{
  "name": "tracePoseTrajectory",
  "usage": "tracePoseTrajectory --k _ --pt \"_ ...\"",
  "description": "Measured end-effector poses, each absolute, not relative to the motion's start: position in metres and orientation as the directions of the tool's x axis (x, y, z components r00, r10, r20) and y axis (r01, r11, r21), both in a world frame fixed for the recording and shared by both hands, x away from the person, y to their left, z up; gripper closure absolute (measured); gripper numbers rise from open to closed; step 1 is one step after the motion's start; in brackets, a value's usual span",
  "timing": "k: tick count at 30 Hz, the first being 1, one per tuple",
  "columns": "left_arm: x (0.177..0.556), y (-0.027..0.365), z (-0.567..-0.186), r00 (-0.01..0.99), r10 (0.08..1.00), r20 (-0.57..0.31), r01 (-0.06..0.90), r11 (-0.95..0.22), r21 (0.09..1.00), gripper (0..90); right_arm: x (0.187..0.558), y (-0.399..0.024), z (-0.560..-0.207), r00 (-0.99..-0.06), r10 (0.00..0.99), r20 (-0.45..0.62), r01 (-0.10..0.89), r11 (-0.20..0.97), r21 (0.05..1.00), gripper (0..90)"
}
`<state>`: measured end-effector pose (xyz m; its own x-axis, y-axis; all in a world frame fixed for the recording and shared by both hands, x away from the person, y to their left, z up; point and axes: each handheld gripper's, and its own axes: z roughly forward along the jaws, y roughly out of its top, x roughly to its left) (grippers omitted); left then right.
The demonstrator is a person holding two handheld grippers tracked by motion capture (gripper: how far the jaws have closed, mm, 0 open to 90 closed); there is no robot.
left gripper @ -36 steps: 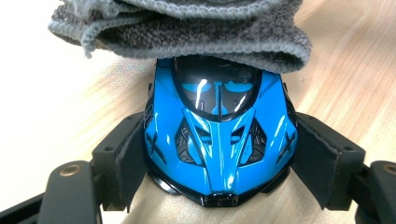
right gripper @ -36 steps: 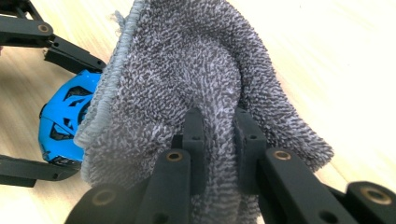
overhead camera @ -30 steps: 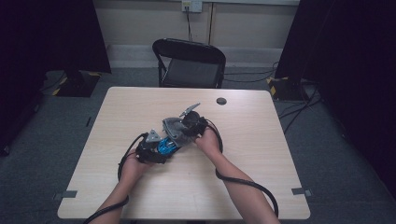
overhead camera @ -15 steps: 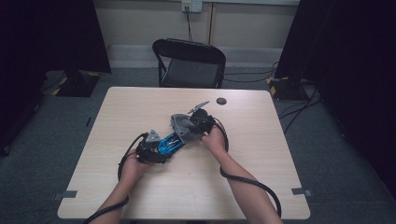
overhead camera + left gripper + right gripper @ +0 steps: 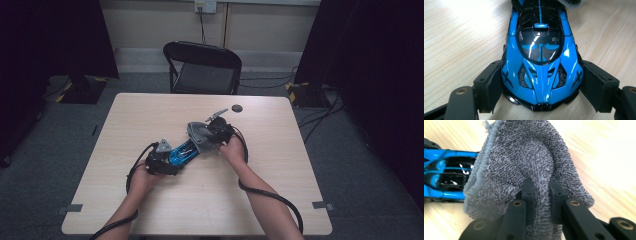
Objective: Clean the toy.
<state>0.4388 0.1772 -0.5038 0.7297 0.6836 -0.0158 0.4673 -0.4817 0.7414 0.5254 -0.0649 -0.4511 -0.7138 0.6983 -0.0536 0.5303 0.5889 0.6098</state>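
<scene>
Clamping the blue toy car [image 5: 541, 62] by its nose, the left tongs [image 5: 541, 87] pin it on the desk [image 5: 280, 170]. Right tongs [image 5: 541, 195] pinch a grey cloth [image 5: 524, 165], seemingly draped over the car's rear.

Surface [image 5: 280, 200]: light wood grain, rectangular, rounded corners. Small dark round disc [image 5: 237, 108] lies near its far edge, right of centre. Black folding chair [image 5: 202, 67] stands just beyond the far edge, seat facing the surface. Grey carpet floor [image 5: 365, 165] all round; tape marks at near left and near right. Wall socket [image 5: 205, 6] on far wall, cable hanging down. Dark curtains left and right.
</scene>
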Motion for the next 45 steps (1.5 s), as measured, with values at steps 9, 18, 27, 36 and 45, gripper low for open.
tracePoseTrajectory --k 9,18,27,36,45 --pt "0.439 0.177 -0.504 0.730 0.684 -0.016 0.468 -0.482 0.741 24.0 0.528 -0.096 -0.443 -0.667 0.743 -0.051 0.563 0.548 0.618 78.3" --pt "0.439 0.177 -0.504 0.729 0.684 -0.016 0.467 -0.481 0.742 24.0 0.521 -0.105 -0.420 -0.679 0.731 -0.064 0.527 0.547 0.651 78.5" --pt "0.439 0.177 -0.504 0.730 0.683 -0.016 0.467 -0.482 0.741 24.0 0.513 -0.095 -0.398 -0.708 0.704 -0.062 0.489 0.551 0.676 78.9" --pt "0.439 0.177 -0.504 0.730 0.684 -0.015 0.467 -0.482 0.741 24.0 0.505 -0.079 -0.382 -0.744 0.667 -0.030 0.460 0.545 0.701 79.6" --pt "0.439 0.177 -0.504 0.730 0.683 -0.016 0.467 -0.482 0.741 24.0 0.494 -0.047 -0.388 -0.797 0.603 -0.015 0.425 0.579 0.695 79.5"
